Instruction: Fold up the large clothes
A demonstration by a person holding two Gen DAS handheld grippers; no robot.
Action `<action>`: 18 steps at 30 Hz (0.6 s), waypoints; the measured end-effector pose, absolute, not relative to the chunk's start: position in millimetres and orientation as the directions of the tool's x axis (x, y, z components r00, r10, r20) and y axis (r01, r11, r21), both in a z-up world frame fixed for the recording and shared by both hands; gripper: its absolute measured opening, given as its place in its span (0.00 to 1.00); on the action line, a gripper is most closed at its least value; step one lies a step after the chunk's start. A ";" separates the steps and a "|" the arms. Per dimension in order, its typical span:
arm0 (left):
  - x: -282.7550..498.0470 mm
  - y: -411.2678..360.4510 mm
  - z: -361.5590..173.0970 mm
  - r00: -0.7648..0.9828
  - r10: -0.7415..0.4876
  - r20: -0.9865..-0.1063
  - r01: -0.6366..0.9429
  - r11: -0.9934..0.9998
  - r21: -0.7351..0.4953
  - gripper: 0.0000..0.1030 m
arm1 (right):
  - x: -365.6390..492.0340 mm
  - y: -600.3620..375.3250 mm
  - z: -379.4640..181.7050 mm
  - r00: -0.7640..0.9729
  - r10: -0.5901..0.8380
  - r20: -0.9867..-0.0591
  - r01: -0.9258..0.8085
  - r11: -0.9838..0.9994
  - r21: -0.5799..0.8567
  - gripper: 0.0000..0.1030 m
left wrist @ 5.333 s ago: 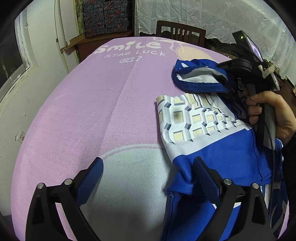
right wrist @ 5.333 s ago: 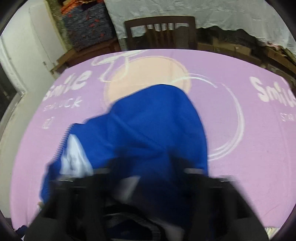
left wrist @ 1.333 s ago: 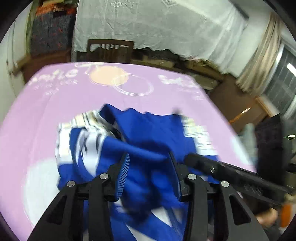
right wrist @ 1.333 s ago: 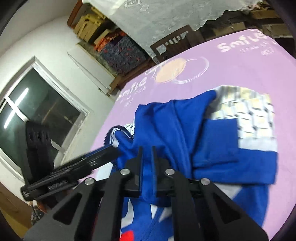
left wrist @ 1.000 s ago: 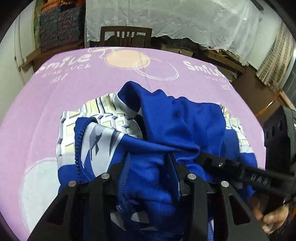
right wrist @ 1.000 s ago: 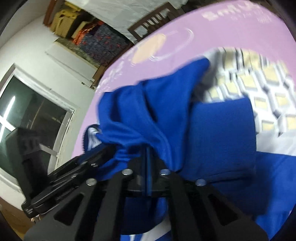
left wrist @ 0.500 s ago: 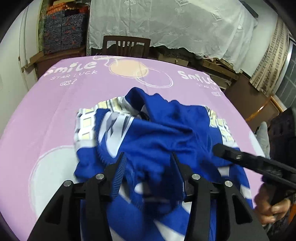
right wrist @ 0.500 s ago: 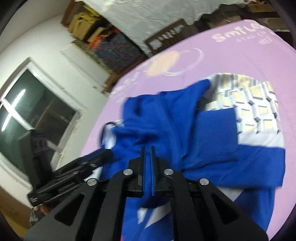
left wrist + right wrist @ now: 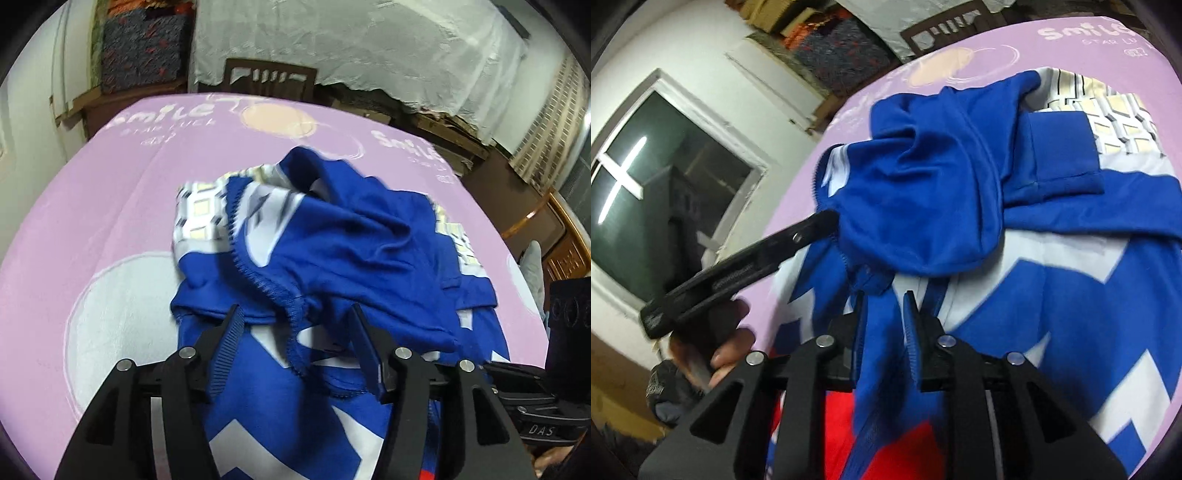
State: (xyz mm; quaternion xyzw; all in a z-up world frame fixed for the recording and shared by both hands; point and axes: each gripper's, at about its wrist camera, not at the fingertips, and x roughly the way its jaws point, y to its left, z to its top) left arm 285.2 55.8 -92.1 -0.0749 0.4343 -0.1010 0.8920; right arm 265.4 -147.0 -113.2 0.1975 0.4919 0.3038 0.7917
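A blue and white jacket (image 9: 351, 240) with a checked lining lies bunched on the pink blanket-covered table (image 9: 110, 184). Its top part is folded over the body. My left gripper (image 9: 297, 332) hovers over the near part, and its jaws are opening. The jacket's ribbed blue hem hangs loose between the fingers, clear of the pads. In the right wrist view the same jacket (image 9: 923, 192) fills the middle. My right gripper (image 9: 885, 317) is opening too, with a strip of blue cloth still in the narrow gap. The left gripper (image 9: 738, 273) shows there at the left, held by a hand (image 9: 720, 354).
A wooden chair (image 9: 271, 79) stands at the table's far edge, before a white draped cloth (image 9: 351, 44). Patterned boxes (image 9: 144, 51) are stacked at the back left. A dark window (image 9: 665, 184) is on the left wall. Wooden furniture (image 9: 535, 221) stands to the right.
Both grippers have drawn back toward the near edge. The right jaws went from shut on the blue cloth to parted, the left jaws spread wider, and the lifted fold has dropped onto the jacket.
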 end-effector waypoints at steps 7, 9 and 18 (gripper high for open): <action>290.4 69.3 -96.5 0.590 -0.259 -0.765 0.077 0.961 -0.266 0.57 | 287.6 -119.0 -118.8 0.336 0.619 -0.709 -0.300 0.784 0.543 0.11; 289.7 69.8 -96.4 0.590 -0.256 -0.766 0.075 0.962 -0.264 0.57 | 284.3 -126.6 -118.5 0.349 0.620 -0.703 -0.292 0.784 0.548 0.08; 289.8 67.6 -106.7 0.566 -0.174 -0.806 0.035 0.982 -0.187 0.60 | 271.9 -174.1 -121.0 0.357 0.566 -0.743 -0.265 0.824 0.501 0.14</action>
